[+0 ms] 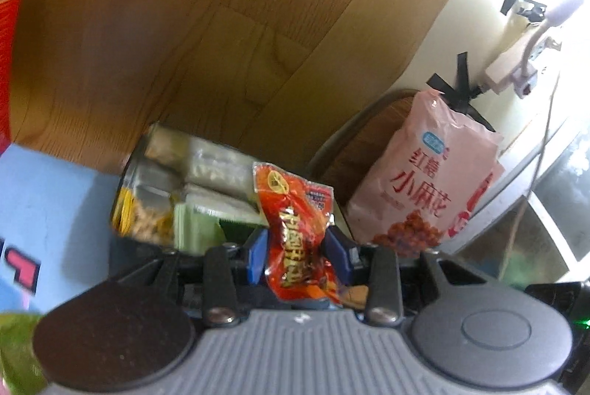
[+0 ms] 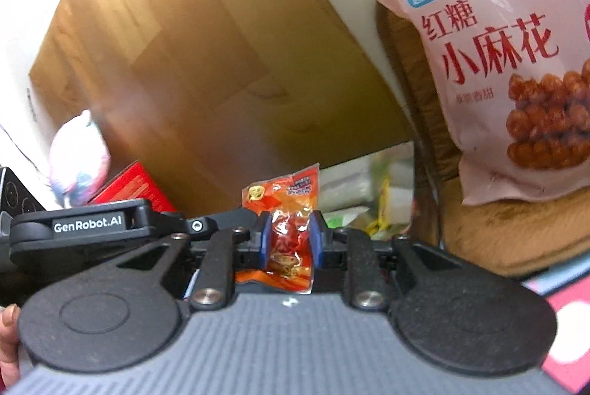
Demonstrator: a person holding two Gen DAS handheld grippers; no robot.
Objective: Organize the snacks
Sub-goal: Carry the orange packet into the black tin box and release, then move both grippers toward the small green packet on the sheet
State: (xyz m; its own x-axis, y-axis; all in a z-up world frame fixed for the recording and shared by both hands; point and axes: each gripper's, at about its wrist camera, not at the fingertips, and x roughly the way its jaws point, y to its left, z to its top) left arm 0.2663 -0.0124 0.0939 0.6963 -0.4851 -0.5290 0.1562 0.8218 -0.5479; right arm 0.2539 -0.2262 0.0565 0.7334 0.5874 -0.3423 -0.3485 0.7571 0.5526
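The left claw [image 1: 295,249] squeezes a small red snack packet [image 1: 295,229] tight between its two blue fingers [image 1: 257,251], and the right claw [image 2: 287,240] pinches a red snack packet [image 2: 285,210] the same way, with the other claw's black arm just to its left. Behind the packets sits a pile of clear and green snack packs [image 1: 184,188]. A big pink snack bag [image 1: 424,174] stands near them on a brown mat [image 2: 490,233], in front of the wooden board [image 1: 184,26].

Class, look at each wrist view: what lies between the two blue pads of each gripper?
A small crinkled red-orange snack packet in each: left gripper clamps one; right gripper clamps another.
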